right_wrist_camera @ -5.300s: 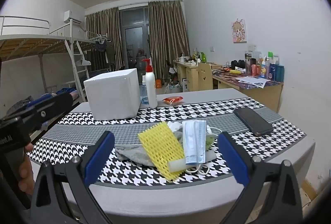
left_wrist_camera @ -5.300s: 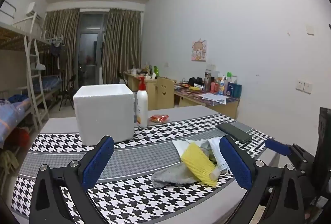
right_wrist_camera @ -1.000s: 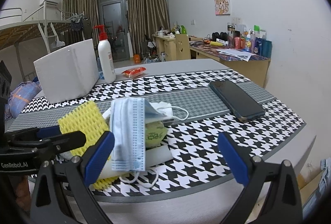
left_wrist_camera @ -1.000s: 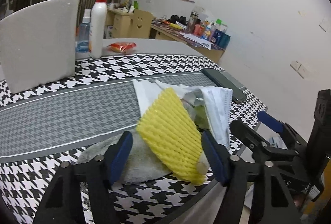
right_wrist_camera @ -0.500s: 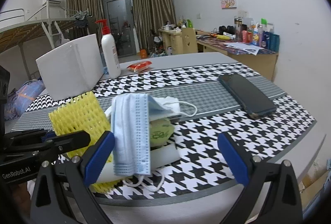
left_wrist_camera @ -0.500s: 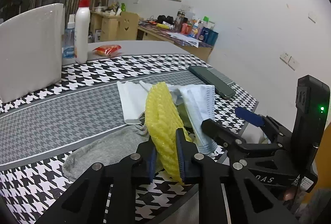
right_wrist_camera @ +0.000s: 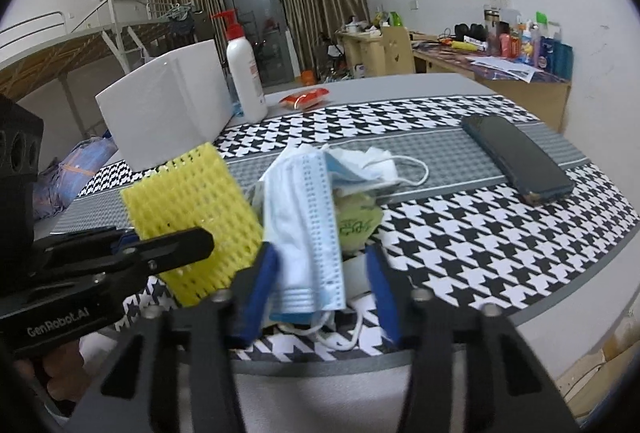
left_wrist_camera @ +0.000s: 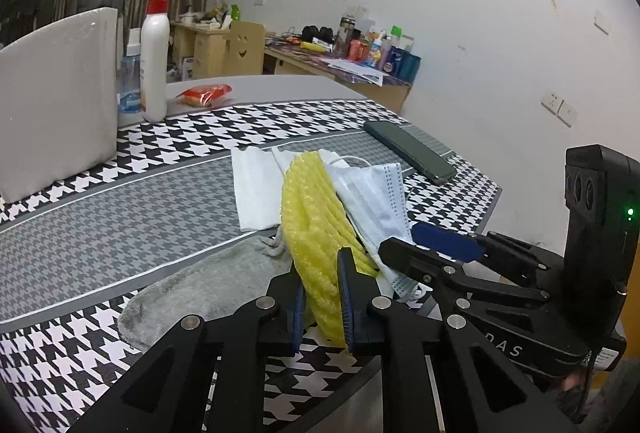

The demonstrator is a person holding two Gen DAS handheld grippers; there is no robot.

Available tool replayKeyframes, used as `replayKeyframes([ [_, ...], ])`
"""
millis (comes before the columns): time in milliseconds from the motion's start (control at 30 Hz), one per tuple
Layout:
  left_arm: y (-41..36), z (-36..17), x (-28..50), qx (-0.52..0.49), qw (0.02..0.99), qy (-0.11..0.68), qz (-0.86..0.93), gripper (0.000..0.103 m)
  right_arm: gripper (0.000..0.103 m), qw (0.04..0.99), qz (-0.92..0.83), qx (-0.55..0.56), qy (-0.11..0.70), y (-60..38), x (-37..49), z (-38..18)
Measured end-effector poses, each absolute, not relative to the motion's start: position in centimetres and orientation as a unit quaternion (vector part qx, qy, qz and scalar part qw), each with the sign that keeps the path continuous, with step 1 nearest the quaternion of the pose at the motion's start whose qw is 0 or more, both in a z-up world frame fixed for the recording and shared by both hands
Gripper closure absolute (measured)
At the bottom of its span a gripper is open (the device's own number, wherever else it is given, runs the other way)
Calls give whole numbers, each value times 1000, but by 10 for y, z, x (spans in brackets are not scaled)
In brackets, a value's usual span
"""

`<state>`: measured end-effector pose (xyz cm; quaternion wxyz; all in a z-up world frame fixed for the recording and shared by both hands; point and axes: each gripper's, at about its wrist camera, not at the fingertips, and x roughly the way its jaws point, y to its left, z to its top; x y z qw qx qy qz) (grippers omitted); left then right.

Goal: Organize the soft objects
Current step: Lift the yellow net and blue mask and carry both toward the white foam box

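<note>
My left gripper [left_wrist_camera: 322, 297] is shut on a yellow foam net [left_wrist_camera: 316, 217], which it squeezes into a narrow upright fold at the near edge of the table. In the right wrist view the same net [right_wrist_camera: 192, 201] sits left of a blue face mask [right_wrist_camera: 308, 225]. My right gripper [right_wrist_camera: 320, 289] has the mask's lower end between its jaws, which are closing. Its left pad touches the mask and its right pad stands clear. A grey cloth [left_wrist_camera: 208, 285] lies under the net. A white folded mask [left_wrist_camera: 256, 189] and a green pouch [right_wrist_camera: 356, 221] lie in the same pile.
A white foam box [right_wrist_camera: 168, 105] stands at the back left with a pump bottle [right_wrist_camera: 244, 73] beside it. A red snack packet [right_wrist_camera: 304, 99] lies behind, and a dark phone [right_wrist_camera: 516, 161] to the right. The table edge [right_wrist_camera: 520, 317] is close in front.
The left jaws closed on the yellow net and folded it upright, then held still. The right jaws, wide open before, have narrowed around the blue mask.
</note>
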<state>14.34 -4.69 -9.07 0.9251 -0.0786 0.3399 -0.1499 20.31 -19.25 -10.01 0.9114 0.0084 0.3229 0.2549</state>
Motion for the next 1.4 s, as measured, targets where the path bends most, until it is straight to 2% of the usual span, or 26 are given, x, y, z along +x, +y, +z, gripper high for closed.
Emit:
replayKeyframes([
  [33, -48, -90, 143, -79, 925, 339, -152, 87, 65, 911, 256, 6, 323, -192, 202, -100],
  [200, -49, -89, 138, -81, 925, 336, -160, 91, 79, 913, 256, -7, 317, -189, 194, -96],
  [367, -47, -81, 130, -81, 930, 322, -160, 92, 86, 917, 253, -5, 307, -192, 188, -89],
  [867, -29, -44, 106, -77, 951, 265, -142, 92, 86, 935, 243, 6, 259, -198, 174, -53],
  [1400, -11, -27, 85, -49, 966, 240, -82, 92, 88, 941, 254, -1, 224, -188, 157, -34],
])
